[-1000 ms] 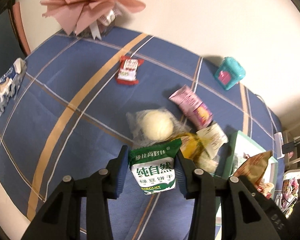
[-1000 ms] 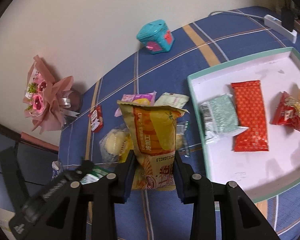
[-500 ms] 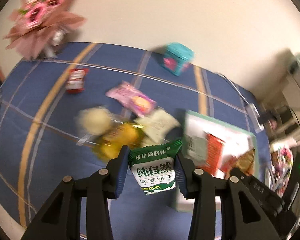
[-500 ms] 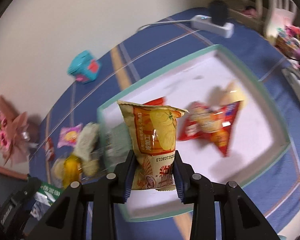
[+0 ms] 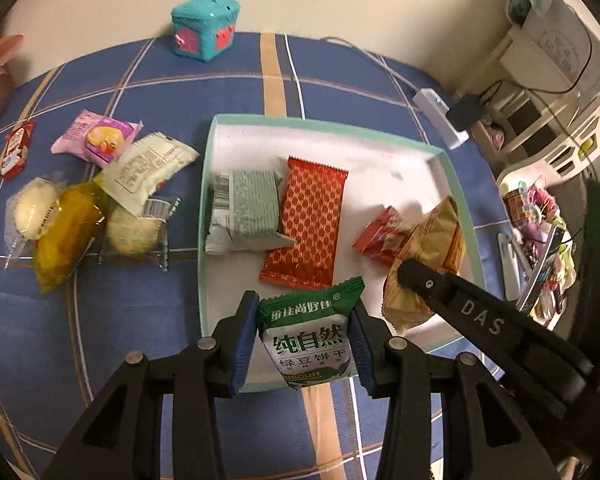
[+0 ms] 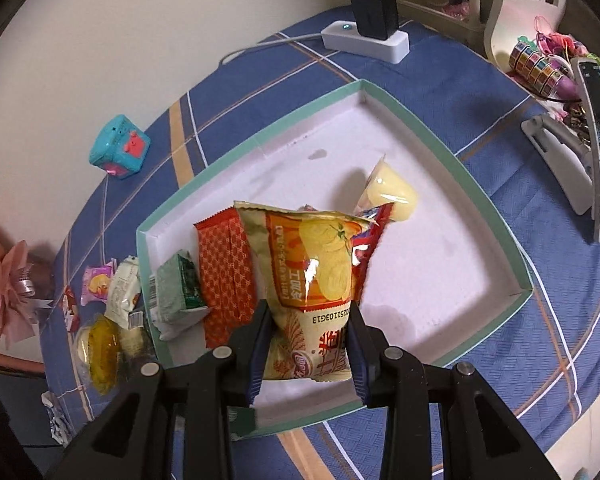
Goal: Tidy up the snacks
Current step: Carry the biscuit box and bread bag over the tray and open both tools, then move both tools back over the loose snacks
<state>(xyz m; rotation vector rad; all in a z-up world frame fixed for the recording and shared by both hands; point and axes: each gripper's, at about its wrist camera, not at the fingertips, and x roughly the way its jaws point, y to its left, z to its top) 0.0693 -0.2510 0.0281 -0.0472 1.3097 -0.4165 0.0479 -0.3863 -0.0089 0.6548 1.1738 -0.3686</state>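
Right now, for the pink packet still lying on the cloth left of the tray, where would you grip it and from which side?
Take the pink packet across its narrow width at the middle, coming straight down from above. It lies flat on the tablecloth, and its right end touches the white packet, so a side approach there looks crowded; the far-left edges are free.

Both wrist cams look down steeply, close over near edge of tray (image 5: 456, 184) (image 6: 476, 184); left cam sits further left. Shared: tray, tablecloth (image 5: 140, 300) (image 6: 480, 80).
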